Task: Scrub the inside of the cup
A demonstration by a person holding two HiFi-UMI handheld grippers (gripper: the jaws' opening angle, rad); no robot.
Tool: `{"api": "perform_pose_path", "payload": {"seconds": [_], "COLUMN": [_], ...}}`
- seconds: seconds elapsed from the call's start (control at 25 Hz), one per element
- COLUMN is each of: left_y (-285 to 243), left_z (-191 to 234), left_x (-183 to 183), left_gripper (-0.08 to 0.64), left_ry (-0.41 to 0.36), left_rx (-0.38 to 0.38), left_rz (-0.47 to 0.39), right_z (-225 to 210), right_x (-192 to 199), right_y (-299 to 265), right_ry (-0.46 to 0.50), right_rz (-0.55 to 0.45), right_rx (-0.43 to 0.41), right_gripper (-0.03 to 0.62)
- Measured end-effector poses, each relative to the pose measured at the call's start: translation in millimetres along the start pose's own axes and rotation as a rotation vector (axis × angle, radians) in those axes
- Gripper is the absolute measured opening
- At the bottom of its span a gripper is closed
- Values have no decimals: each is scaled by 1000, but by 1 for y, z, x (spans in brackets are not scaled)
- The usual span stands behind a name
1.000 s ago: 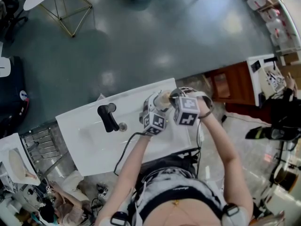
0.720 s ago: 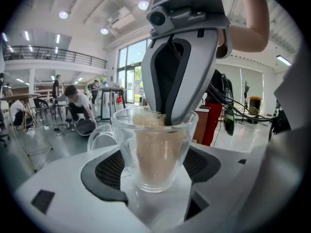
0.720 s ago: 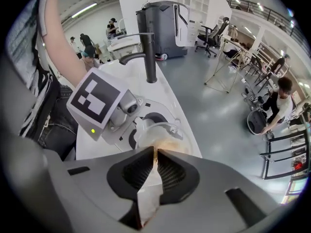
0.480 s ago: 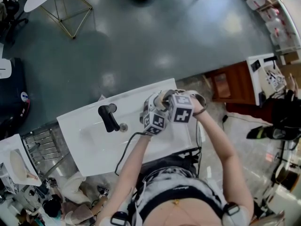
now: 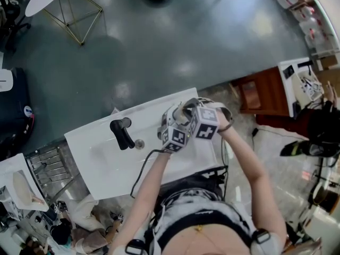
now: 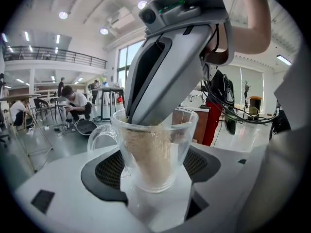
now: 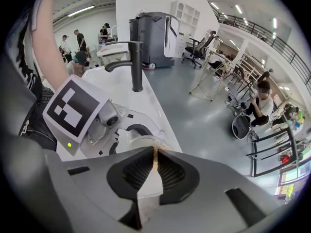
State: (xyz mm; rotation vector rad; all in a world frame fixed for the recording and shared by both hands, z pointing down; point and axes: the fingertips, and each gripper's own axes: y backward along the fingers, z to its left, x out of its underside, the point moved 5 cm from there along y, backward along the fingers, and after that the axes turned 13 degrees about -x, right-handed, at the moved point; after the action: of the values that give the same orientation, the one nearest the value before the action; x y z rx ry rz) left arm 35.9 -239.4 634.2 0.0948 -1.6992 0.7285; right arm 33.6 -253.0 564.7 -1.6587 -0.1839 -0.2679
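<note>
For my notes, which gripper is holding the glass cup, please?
The left gripper: its jaws clamp the glass cup, while the right gripper pinches a tan pad.

Head view: cup [image 5: 185,109] mostly behind my marker cubes [image 5: 206,125], only a tan sliver shows. Left gripper view: right gripper [image 7: 154,155] tips sunk in the cup, masked by tan scrub pad [image 6: 146,152]. Right gripper view: pad's just a thin edge. Sink's [image 5: 101,158] near-right corner is under my arms.

Head view steeply down over sink [image 5: 101,163]; gripper views close along own jaws, cup [image 6: 153,149] in both.
</note>
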Motion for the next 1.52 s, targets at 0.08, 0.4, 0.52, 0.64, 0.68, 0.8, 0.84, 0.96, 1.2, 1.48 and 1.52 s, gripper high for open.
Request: {"api": "perform_pose_path", "payload": {"seconds": [0.08, 0.4, 0.52, 0.64, 0.68, 0.8, 0.84, 0.96, 1.2, 1.48, 1.52], "left_y": [0, -1, -1, -1, -1, -1, -1, -1, -1, -2, -2], "left_z": [0, 1, -1, -1, -1, 0, 0, 1, 1, 2, 2], "left_x": [0, 0, 1, 1, 1, 1, 1, 1, 1, 3, 3], "left_gripper": [365, 365, 365, 365, 365, 365, 365, 364, 364, 365, 365], "left_ry": [-1, 3, 2, 0, -2, -5, -7, -10, -10, -10, -10], "left_rx": [2, 2, 5, 4, 1, -5, -7, -8, -6, -2, -1], "left_rz": [0, 1, 6, 4, 3, 2, 2, 2, 6, 12, 12], "right_z": [-5, 5, 8, 12, 12, 12, 11, 11, 7, 9, 10], "right_x": [5, 20, 22, 21, 18, 11, 10, 9, 9, 11, 11], "right_y": [2, 4, 5, 4, 3, 0, -1, -4, -9, -8, -7], "right_ry": [-11, 15, -6, -48, -58, -73, -73, -76, -125, -138, -141], "right_rz": [17, 137, 137, 111, 94, 60, 63, 91, 60, 33, 19], "right_rx": [24, 14, -6, -66, -87, -94, -85, -71, -124, -102, -92], "right_gripper": [47, 44, 44, 44, 44, 44, 44, 46, 46, 46, 46]}}
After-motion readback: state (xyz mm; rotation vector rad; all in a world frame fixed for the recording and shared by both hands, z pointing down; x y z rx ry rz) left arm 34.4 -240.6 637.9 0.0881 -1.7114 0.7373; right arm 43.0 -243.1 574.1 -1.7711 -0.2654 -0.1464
